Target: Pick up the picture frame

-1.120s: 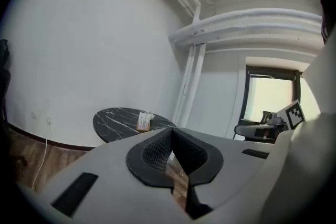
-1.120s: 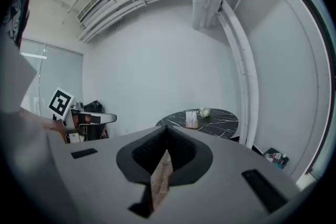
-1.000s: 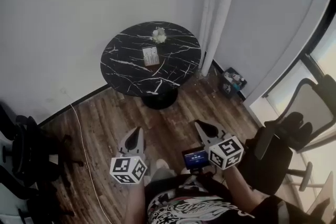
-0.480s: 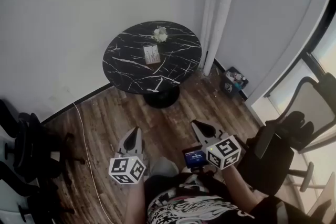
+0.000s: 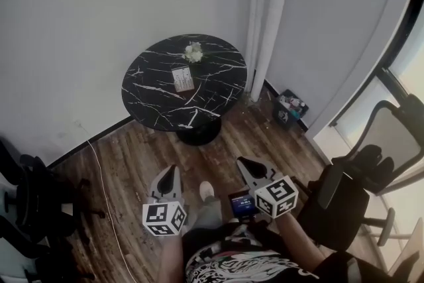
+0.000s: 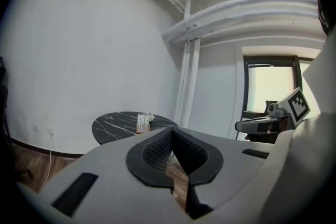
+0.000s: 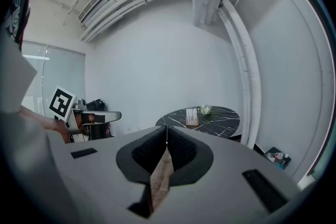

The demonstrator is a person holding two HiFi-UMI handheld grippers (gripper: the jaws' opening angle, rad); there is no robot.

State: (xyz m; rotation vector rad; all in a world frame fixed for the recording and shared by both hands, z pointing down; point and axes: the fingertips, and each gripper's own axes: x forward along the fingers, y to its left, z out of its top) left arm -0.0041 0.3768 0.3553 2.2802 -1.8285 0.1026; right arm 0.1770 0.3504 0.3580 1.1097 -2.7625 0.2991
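Both tongs, left (image 5: 169,177) and right (image 5: 246,165), are closed and empty. The picture frame (image 5: 182,78) stands untouched on the round bench (image 5: 152,96), well ahead; everything remains undone.

table (image 5: 152,86): glossy black marble | floor (image 5: 132,152): wood planks | wall (image 5: 99,10): matt white

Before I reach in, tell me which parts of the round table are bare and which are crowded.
On the round table, the near half, between the picture frame and the near rim, is bare, as is the left side. The far middle is crowded: white flowers stand just behind the frame.
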